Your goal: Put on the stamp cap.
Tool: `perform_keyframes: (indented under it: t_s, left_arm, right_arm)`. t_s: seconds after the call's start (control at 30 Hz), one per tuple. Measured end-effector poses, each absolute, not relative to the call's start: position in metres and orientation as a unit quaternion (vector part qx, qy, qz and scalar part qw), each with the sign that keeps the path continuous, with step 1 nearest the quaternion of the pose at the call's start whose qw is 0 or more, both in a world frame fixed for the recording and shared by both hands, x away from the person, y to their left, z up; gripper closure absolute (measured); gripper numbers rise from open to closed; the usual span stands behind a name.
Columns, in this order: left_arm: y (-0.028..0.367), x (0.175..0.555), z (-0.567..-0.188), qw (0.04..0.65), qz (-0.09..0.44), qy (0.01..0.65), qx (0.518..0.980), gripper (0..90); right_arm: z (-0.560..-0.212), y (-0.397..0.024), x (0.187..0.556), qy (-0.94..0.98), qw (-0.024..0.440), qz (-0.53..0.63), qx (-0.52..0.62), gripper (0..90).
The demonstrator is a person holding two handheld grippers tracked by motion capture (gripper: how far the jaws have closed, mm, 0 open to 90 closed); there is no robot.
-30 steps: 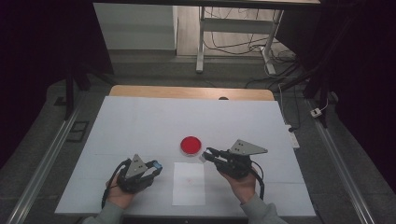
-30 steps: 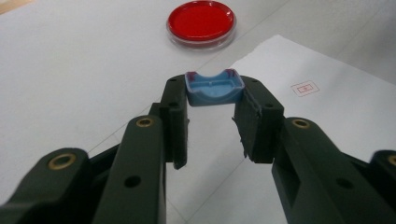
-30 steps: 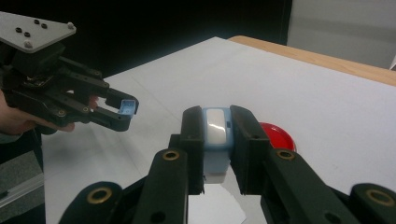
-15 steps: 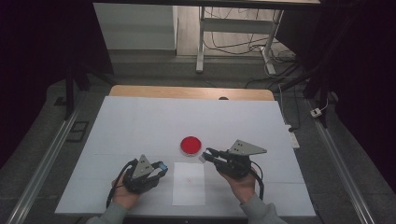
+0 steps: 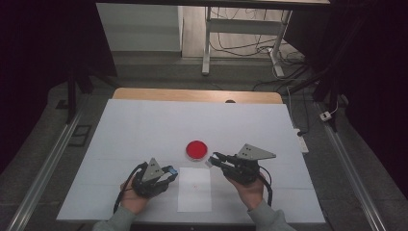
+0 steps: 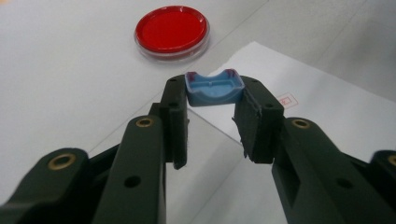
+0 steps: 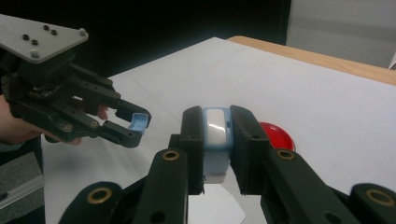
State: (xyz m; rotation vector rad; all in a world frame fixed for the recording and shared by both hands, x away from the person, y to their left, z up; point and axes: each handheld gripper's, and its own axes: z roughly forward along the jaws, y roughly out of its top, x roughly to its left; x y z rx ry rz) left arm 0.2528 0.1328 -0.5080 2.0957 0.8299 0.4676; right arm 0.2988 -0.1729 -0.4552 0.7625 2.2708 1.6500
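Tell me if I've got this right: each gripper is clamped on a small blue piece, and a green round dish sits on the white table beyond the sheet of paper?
Nearly. The dish is red, not green, as the high view shows. The rest holds: the left gripper and the right gripper each clamp a small blue piece, and the dish sits beyond the sheet of paper on the white table.

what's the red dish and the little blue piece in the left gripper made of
Red dish: looks like clear glossy plastic, maybe glass, over a red fill; the rim is see-through. Blue piece in the left gripper: seems moulded matte plastic, with a thin, even wall.

Red dish [image 5: 197,149] and white paper sheet [image 5: 194,189], perhaps touching.
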Motion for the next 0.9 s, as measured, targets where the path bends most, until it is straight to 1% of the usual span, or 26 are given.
perform_keyframes:
  t_s: [0.37,0.57,0.9]
  left_arm:
    - [0.121,0.27,-0.503,0.415,0.177,0.326,0.831,65.3]
    - [0.111,0.274,-0.505,0.429,0.166,0.326,0.826,65.3]
    - [0.093,0.276,-0.509,0.429,0.16,0.313,0.832,65.3]
  right_arm:
    - [-0.454,-0.174,0.299,0.774,0.118,0.565,0.261,75.7]
    - [-0.454,-0.175,0.299,0.773,0.119,0.565,0.261,75.7]
    - [-0.455,-0.172,0.298,0.772,0.121,0.567,0.261,75.6]
